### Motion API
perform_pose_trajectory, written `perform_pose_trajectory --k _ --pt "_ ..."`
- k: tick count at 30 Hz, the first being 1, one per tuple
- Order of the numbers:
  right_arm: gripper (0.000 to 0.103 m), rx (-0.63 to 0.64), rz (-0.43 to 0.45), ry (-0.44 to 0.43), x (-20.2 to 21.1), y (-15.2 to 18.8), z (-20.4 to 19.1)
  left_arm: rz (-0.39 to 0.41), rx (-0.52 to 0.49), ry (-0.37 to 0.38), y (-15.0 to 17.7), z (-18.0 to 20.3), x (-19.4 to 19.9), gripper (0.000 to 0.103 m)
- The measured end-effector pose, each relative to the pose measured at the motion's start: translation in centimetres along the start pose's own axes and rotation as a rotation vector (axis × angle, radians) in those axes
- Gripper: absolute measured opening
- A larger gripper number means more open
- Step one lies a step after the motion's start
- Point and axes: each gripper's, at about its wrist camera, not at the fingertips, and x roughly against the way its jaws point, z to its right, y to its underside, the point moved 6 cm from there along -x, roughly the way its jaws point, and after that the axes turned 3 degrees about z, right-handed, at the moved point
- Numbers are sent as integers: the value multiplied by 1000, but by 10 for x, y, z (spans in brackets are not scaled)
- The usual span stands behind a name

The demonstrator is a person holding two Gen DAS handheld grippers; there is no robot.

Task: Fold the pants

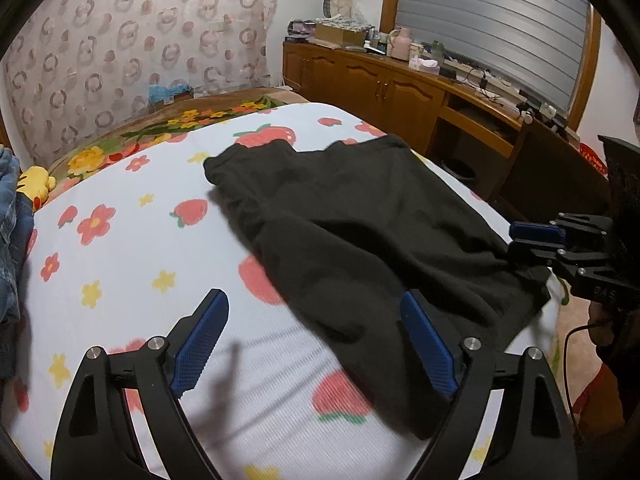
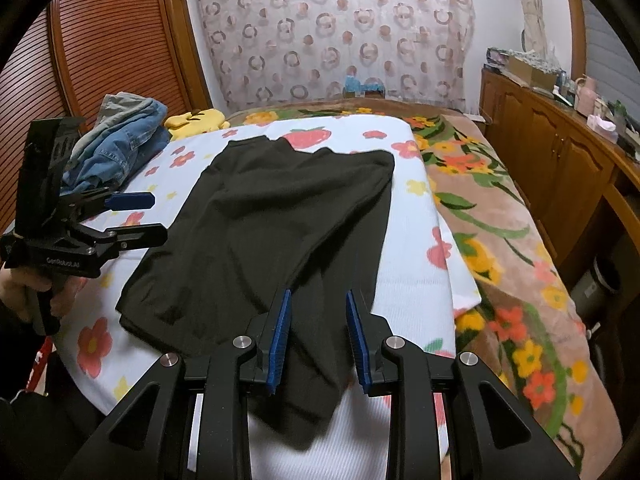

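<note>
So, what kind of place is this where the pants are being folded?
Most likely a bedroom in a home. The black pants lie on a bed with a strawberry and flower sheet, a wooden cabinet crowded with household things stands along one side, and a patterned curtain hangs behind.

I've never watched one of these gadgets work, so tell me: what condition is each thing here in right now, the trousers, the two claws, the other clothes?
Black pants: spread on the strawberry sheet, partly folded, one leg end loose.
Left gripper: open, nothing held.
Right gripper: partly open, fabric between the jaws, not pinched.
Denim clothes: piled at the bed's edge.
Yellow plush toy: lying beside the pile.
</note>
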Motion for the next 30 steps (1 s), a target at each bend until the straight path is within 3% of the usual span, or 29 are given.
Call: perform_pose_trajectory --k 24,30 --pt "29 -58 -33 13 12 21 -5 -23 -59 55 45 38 27 88" --pt "12 -40 -28 12 16 21 -6 -37 -83 47 50 42 24 88"
